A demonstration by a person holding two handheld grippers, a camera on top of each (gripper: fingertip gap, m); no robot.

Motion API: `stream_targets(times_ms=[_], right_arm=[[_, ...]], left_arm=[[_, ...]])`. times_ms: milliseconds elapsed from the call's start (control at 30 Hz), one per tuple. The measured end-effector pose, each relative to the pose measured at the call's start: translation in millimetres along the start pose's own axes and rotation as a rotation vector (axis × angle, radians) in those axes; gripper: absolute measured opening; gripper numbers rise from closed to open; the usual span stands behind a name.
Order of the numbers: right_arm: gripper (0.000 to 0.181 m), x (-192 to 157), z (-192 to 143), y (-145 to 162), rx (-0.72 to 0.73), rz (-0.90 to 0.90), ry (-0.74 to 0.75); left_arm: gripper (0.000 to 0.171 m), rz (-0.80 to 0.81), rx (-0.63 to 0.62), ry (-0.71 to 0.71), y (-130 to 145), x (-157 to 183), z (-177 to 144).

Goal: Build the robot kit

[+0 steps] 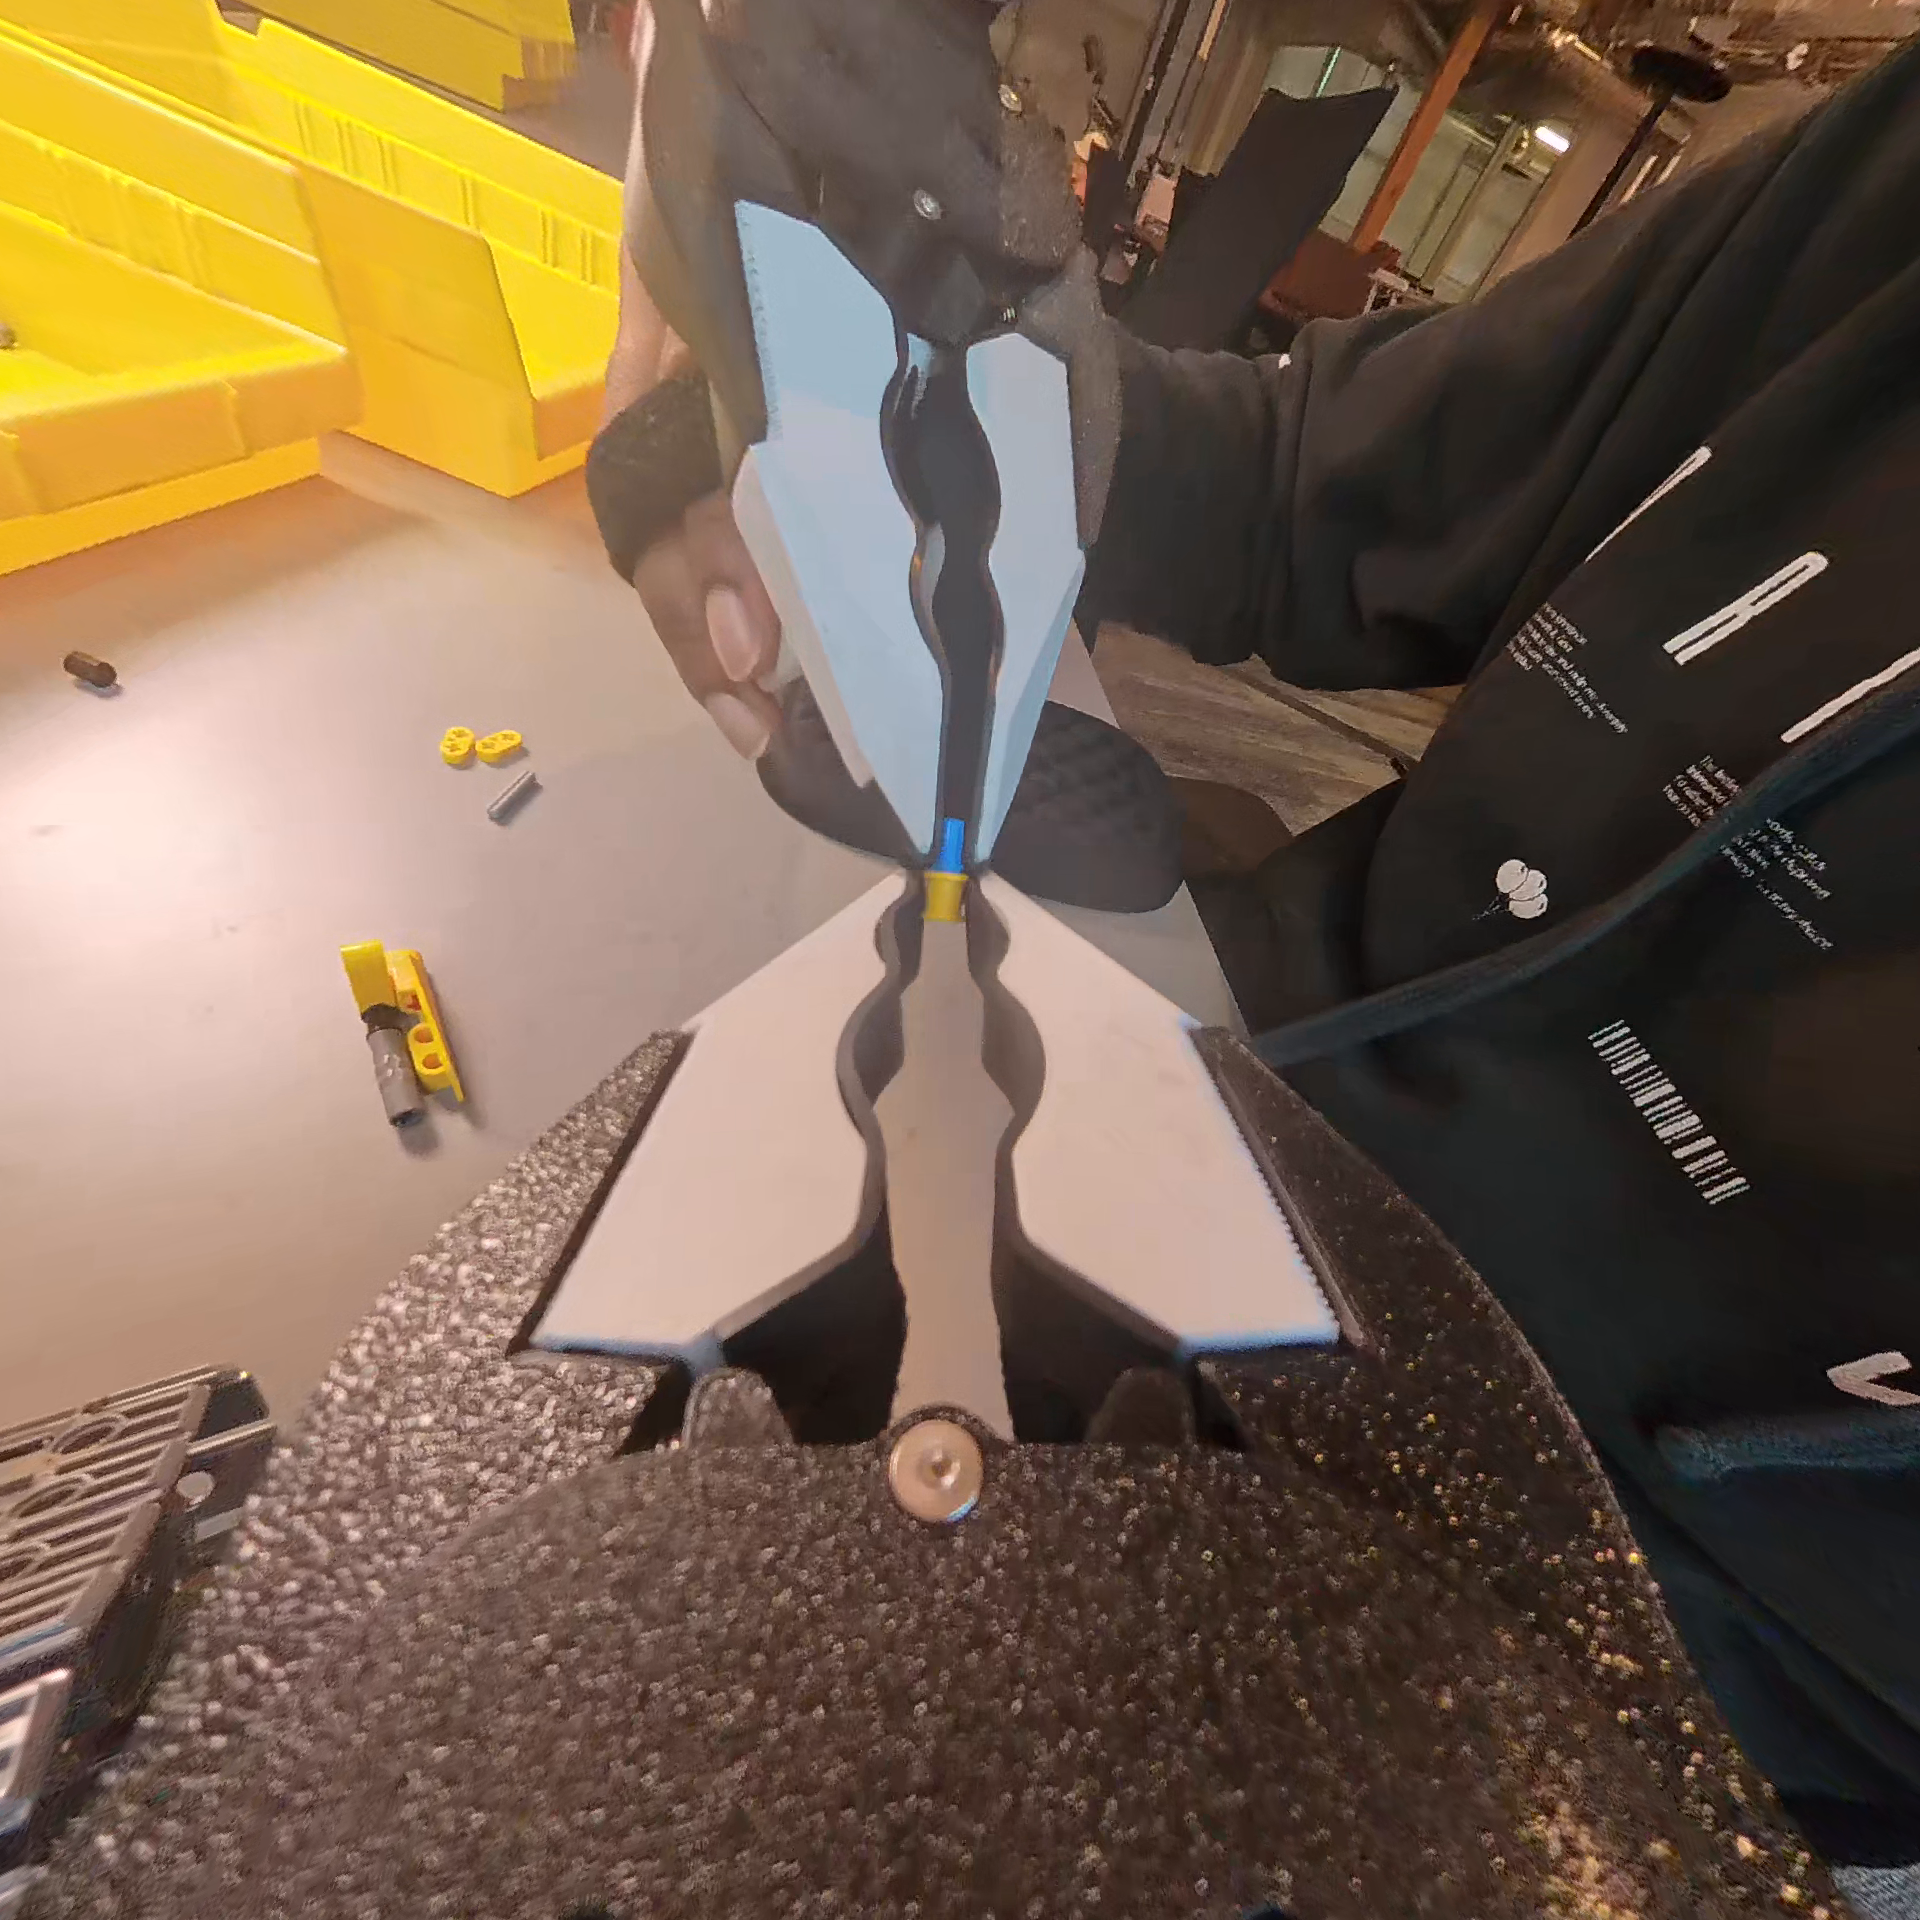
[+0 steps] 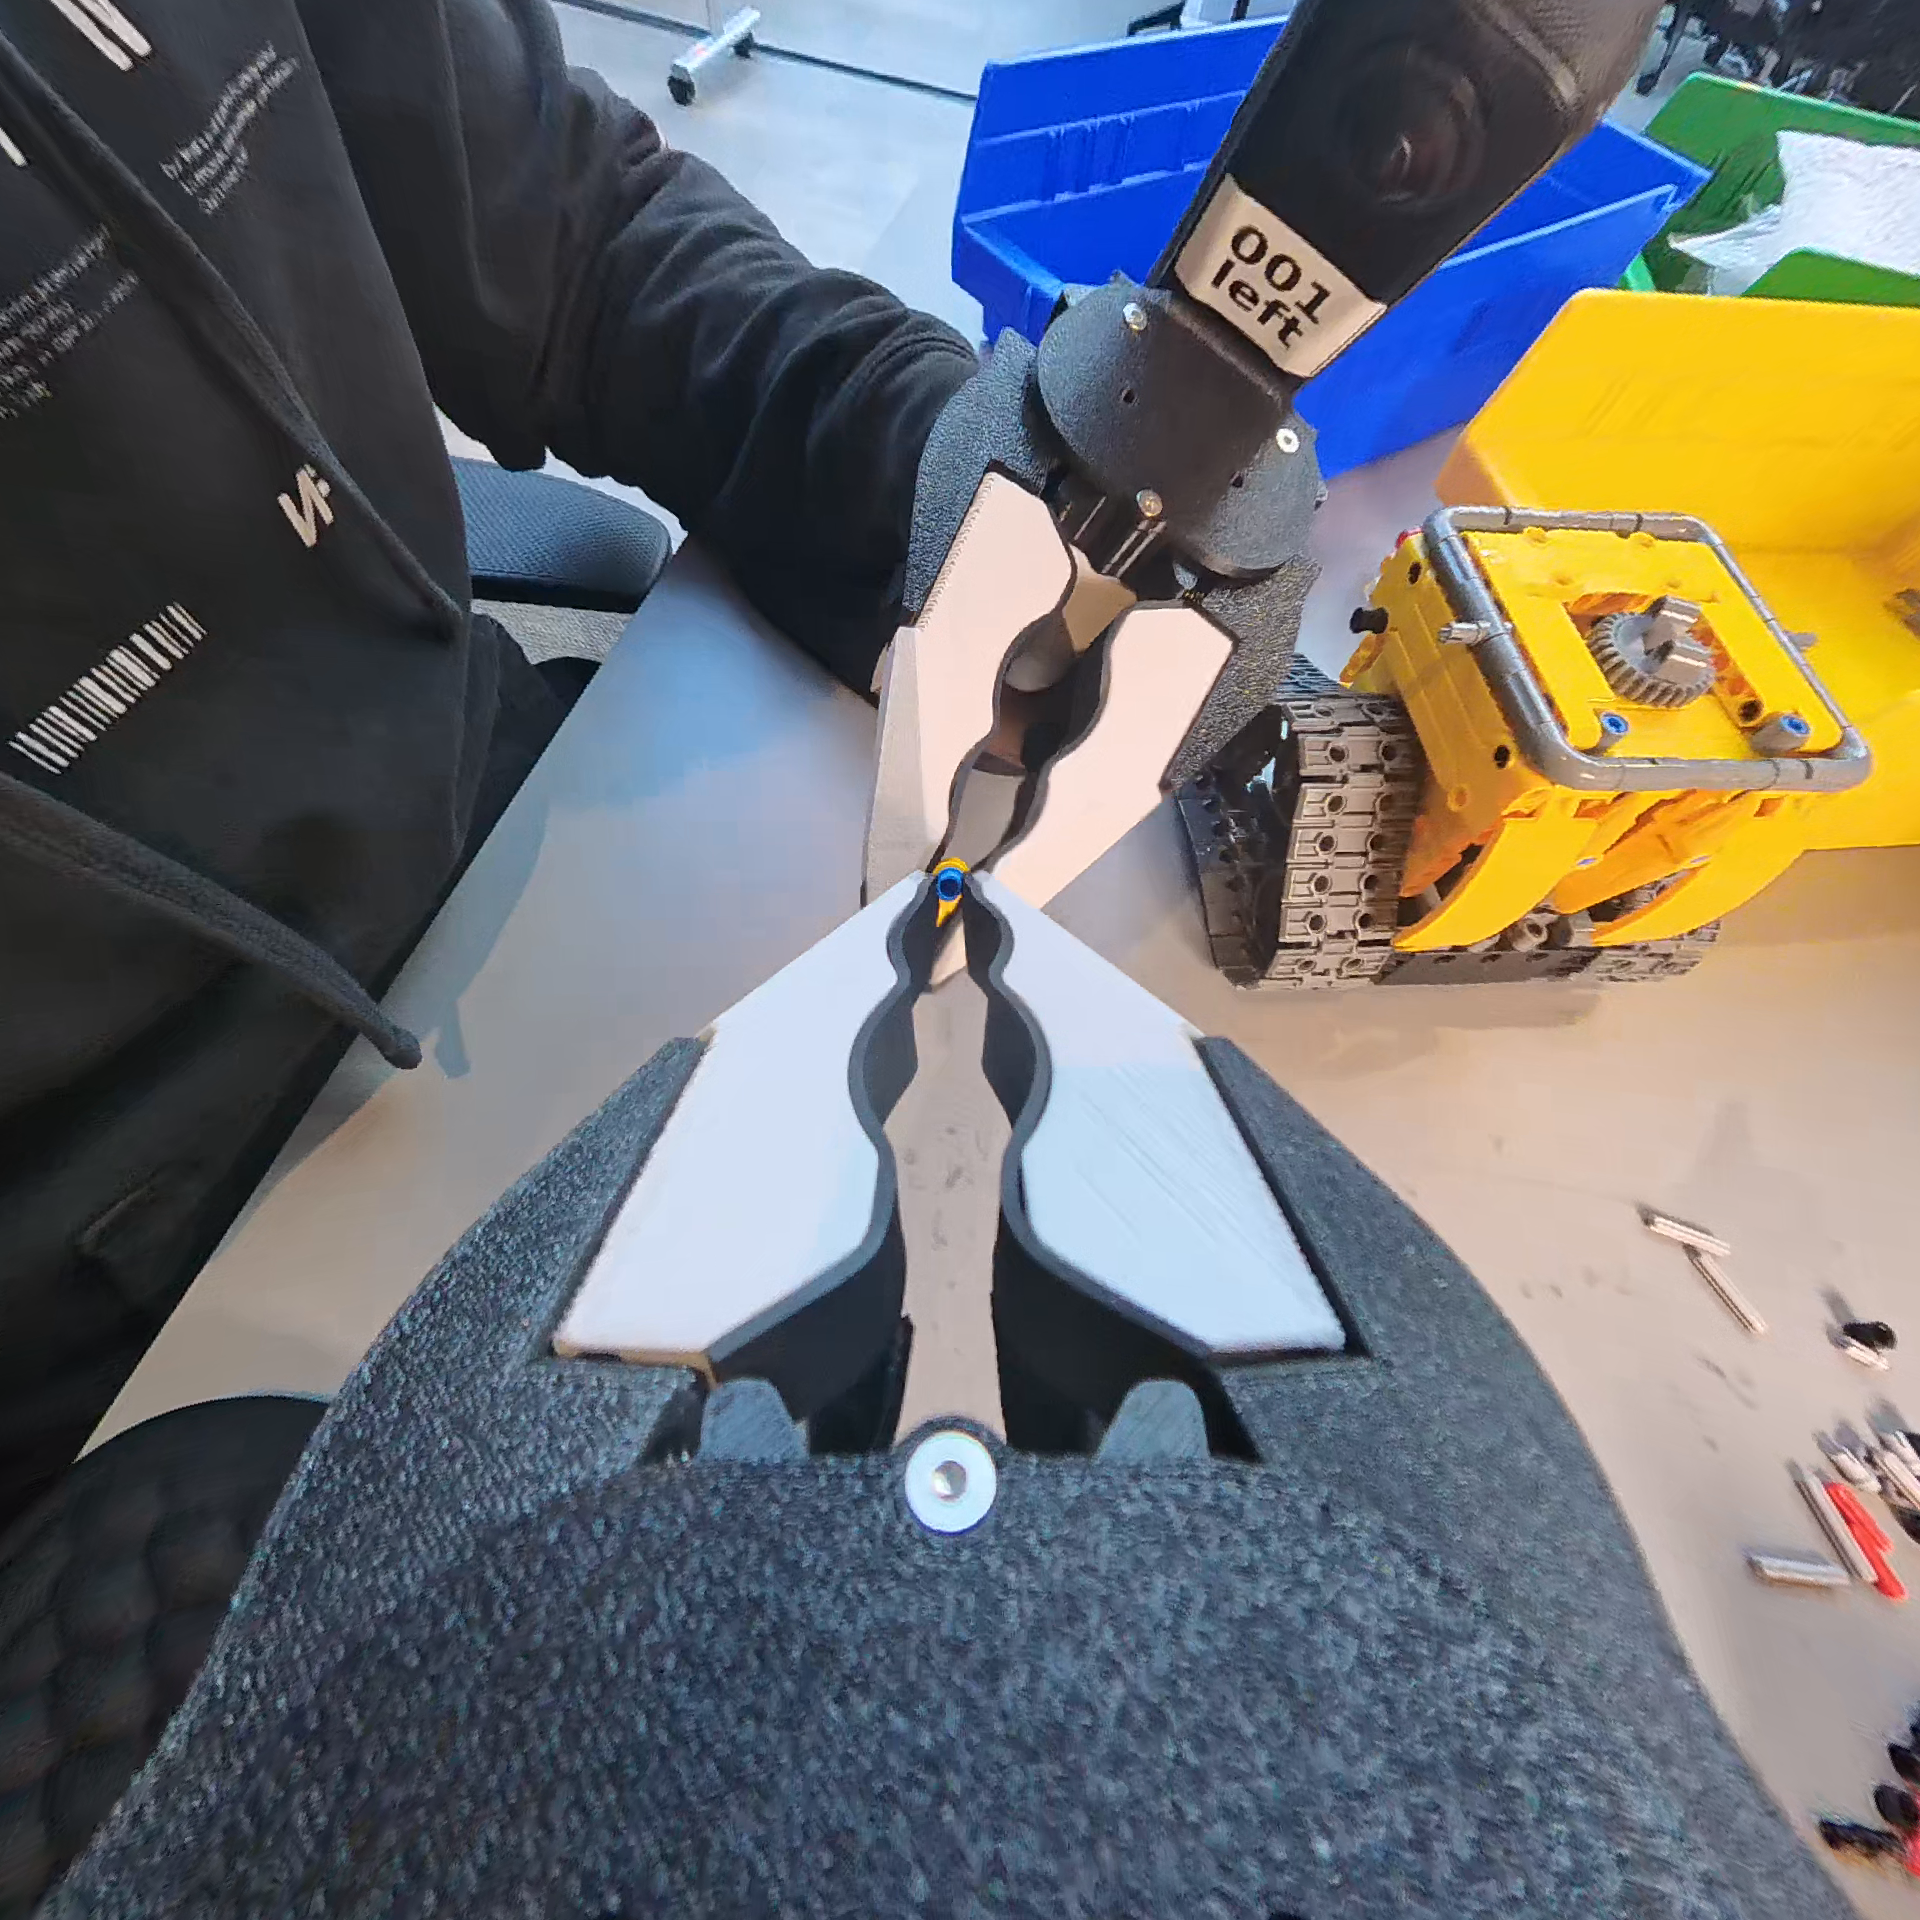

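My left gripper (image 1: 940,902) is shut on a small yellow bush (image 1: 942,896) at its fingertips. My right gripper (image 1: 952,844) comes in from above, tip to tip with the left, and is shut on a small blue pin (image 1: 952,837). The pin's end sits in or against the bush. In the right wrist view my right gripper (image 2: 945,902) meets the left gripper (image 2: 952,871) above the grey table's near edge. There the blue pin (image 2: 947,885) shows end-on with bits of the yellow bush (image 2: 944,914) around it. Both pieces are held above the table.
A yellow tracked toy vehicle (image 2: 1538,758) stands on the grey table (image 2: 1351,1143), with yellow (image 2: 1714,416), blue (image 2: 1122,156) and green bins behind. Loose pins (image 2: 1849,1507) lie at right. A yellow-grey subassembly (image 1: 405,1023), small yellow pieces (image 1: 481,745) and yellow bins (image 1: 208,312) are at left. A person in a black hoodie (image 2: 260,520) sits close. My two grippers' fingertips are within a few centimetres of each other. The yellow-grey subassembly (image 1: 405,1023) is about 15 cm from both grippers' fingertips.
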State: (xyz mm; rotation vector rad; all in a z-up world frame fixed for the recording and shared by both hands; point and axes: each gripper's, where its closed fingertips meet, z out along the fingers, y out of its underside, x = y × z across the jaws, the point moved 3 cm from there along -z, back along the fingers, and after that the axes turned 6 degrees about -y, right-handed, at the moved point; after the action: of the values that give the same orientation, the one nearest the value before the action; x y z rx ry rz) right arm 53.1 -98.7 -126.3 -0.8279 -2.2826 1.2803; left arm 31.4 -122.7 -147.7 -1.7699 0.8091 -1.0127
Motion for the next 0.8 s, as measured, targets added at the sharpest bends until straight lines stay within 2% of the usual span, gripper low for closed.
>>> stream_targets(times_ms=[200, 300, 433, 533, 667, 800], right_arm=[[0.005, 2, -2, -1, 0.018, 0.015, -0.014], [0.007, 8, -6, -4, 0.044, -0.003, 0.038], [0.029, 10, -14, -13, 0.113, -0.084, 0.168], [0.043, 12, -14, -15, 0.075, -0.217, 0.338], [0.041, 17, -4, -21, 0.006, -0.372, 0.537], [0.023, 21, 4, -26, -0.031, -0.463, 0.622]], left_arm=[[0.006, -0.051, 0.014, 0.012, -2, 0, 0], [0.006, -0.119, 0.051, 0.01, -6, -5, -3], [0.006, -0.257, 0.155, 0.045, -18, -12, -12], [0.005, -0.361, 0.242, 0.095, -27, -15, -19], [0.005, -0.459, 0.31, 0.162, -33, -15, -21], [0.005, -0.516, 0.34, 0.217, -35, -12, -21]])
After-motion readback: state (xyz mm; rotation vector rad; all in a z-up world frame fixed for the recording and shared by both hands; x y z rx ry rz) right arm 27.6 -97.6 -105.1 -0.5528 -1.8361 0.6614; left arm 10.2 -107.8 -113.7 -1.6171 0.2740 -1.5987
